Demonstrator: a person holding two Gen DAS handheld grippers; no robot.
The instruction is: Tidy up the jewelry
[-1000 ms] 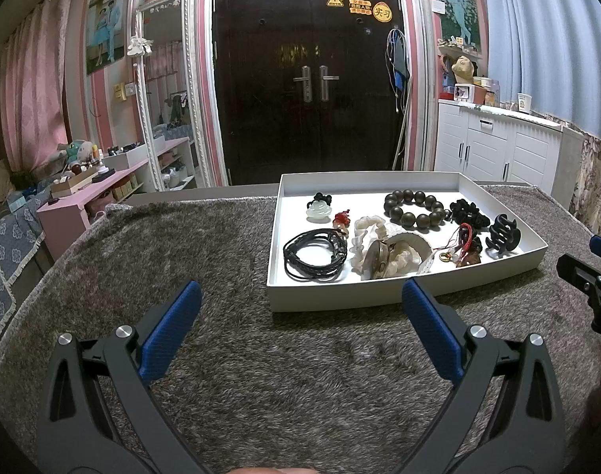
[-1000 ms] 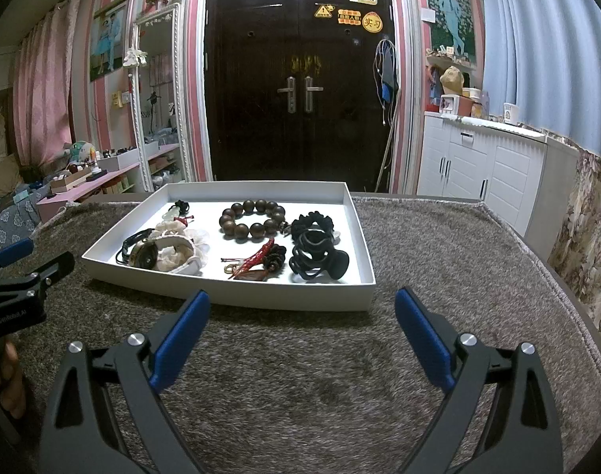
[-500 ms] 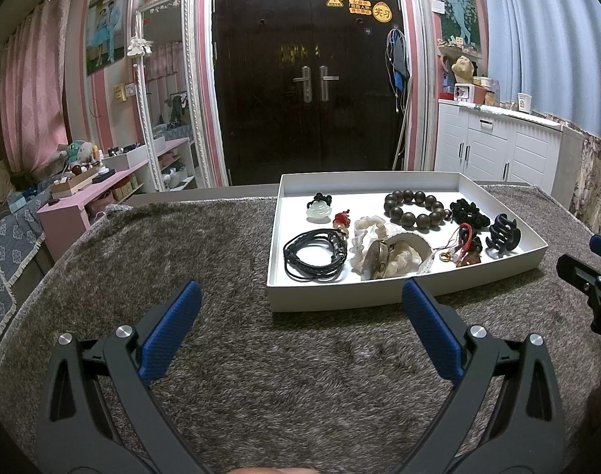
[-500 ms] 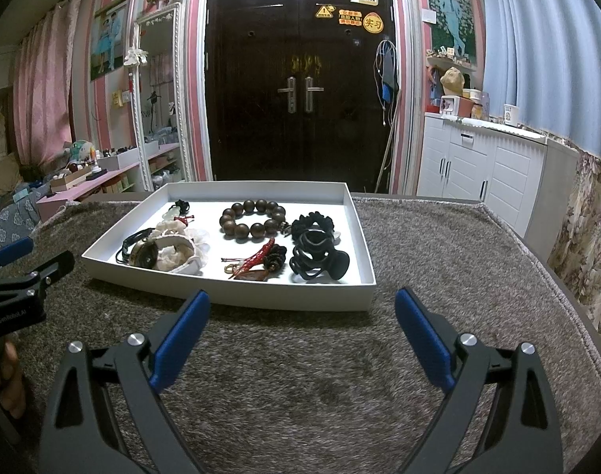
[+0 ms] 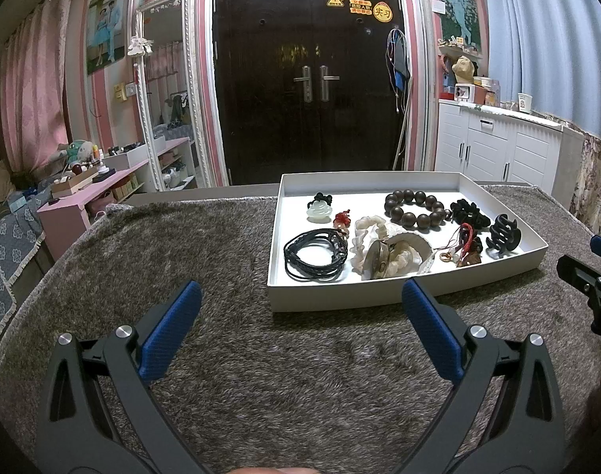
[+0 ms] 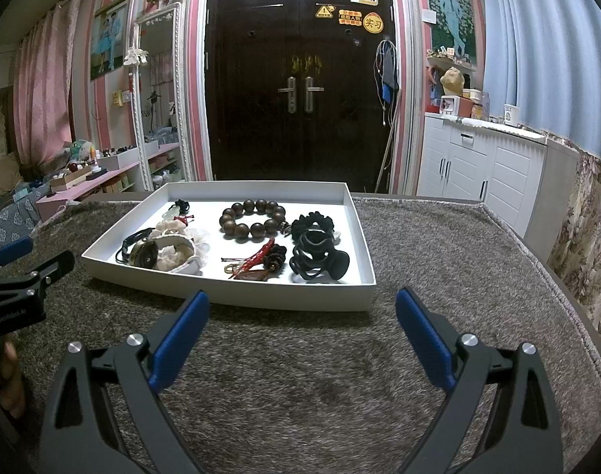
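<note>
Counter covered with shaggy grey-brown pile fabric [image 5: 229, 355]. On it, a shallow white rectangular cardboard tray [image 5: 379, 294] holds all the jewelry.

Left gripper [image 5: 300, 308]: blue-padded black fingers [image 5: 170, 331] spread wide, released, nothing between them, above bare fabric just short of the tray's near wall. Right gripper [image 6: 302, 310]: same posture, fingers [image 6: 179, 333] apart and empty, in front of the tray's near edge. Each gripper shows at the margin of the other's view, well apart.

Tray contents, from the left wrist view:
- black braided cord bracelet [image 5: 315, 252], near-left corner
- pale green carved pendant with black knot [image 5: 319, 208], behind it
- small red bead charm [image 5: 341, 219], just beside the pendant
- cream ruffled scrunchie heap with a brass-toned round piece resting on it [image 5: 383, 254], centre front
- dark brown wooden bead bracelet [image 5: 415, 208], centre back
- red-tasselled cord charm with a small gold ring [image 5: 462, 245], right of centre
- black scrunchie [image 5: 469, 212], back right
- black plastic claw hair clip [image 5: 503, 237], near-right side, just in front of the black scrunchie

Items lie close together; the cord bracelet touches the scrunchie heap.
</note>
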